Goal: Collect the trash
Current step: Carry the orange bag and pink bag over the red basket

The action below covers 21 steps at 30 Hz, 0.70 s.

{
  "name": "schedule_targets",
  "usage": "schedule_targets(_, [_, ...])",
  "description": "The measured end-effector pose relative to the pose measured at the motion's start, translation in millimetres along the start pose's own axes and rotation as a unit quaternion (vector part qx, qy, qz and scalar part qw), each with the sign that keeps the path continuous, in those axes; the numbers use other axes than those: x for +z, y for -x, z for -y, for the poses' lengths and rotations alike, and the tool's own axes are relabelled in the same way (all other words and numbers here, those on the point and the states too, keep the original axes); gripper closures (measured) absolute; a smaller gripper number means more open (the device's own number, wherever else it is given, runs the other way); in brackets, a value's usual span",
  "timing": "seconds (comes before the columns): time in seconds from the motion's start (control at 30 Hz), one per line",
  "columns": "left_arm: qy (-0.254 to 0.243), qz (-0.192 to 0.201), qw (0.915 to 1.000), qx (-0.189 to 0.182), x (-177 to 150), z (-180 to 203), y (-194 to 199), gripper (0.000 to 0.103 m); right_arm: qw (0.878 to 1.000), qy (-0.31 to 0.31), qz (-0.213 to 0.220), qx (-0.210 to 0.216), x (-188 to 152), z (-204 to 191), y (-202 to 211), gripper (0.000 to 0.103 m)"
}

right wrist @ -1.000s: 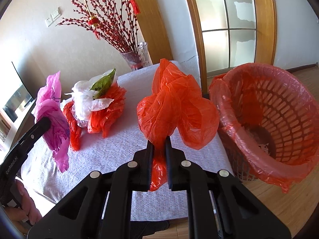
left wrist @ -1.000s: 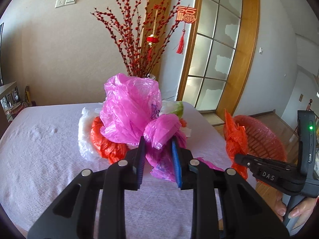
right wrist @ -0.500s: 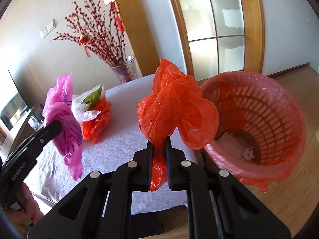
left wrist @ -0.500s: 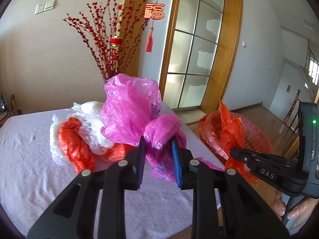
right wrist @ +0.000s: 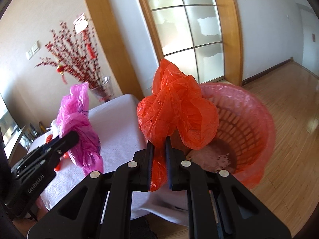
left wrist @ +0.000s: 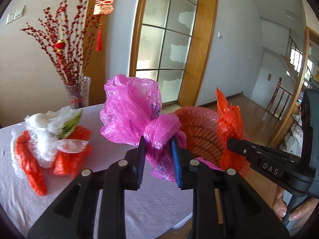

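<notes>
My left gripper [left wrist: 158, 155] is shut on a crumpled pink plastic bag [left wrist: 129, 111] and holds it above the table's right edge; the pink bag also shows in the right wrist view [right wrist: 79, 131]. My right gripper [right wrist: 159, 155] is shut on a crumpled red plastic bag [right wrist: 175, 109] and holds it over the rim of a red plastic basket [right wrist: 253, 123] lined with a red bag. In the left wrist view the red bag [left wrist: 229, 123] hangs over the basket [left wrist: 197, 127]. A heap of white and red bags [left wrist: 49, 145] lies on the table.
The table has a pale lilac cloth [left wrist: 69, 195]. A glass vase of red berry branches [left wrist: 77, 93] stands at its far edge. The basket stands on a wooden floor [right wrist: 289, 169] beside the table. A glazed wooden door [left wrist: 165, 45] is behind.
Both grippers have swung right with their bags. The red bag has moved from over the table edge to over the basket, and the pink bag has come close to the basket.
</notes>
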<state>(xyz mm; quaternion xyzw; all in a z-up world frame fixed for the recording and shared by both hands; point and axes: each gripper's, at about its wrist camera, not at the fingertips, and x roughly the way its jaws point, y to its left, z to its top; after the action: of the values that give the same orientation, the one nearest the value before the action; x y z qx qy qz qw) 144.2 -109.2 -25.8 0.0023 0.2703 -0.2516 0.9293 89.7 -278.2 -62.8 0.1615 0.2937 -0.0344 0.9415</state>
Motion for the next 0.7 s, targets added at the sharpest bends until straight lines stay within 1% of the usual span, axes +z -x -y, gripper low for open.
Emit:
schedule_targets(0.3, [-0.025,-0.009,0.9989,-0.039,10.7,38.7,-36.7,0.078,0.999,-0.033,0.025,-0.032,15.0,43.9,9.6,0.091])
schedule_targets(0.47, [-0.03,-0.021,0.9975,-0.06,12.8,53.4,-58.9,0.078,0.998,-0.04,0.033,-0.043,19.5,53.6,10.8,0.091])
schedule_targets(0.7, [-0.044,-0.032,0.9958,-0.073,13.2,67.9,-81.1,0.078,0.997,-0.05,0.039,-0.047,25.2,64.4,2.3,0.091])
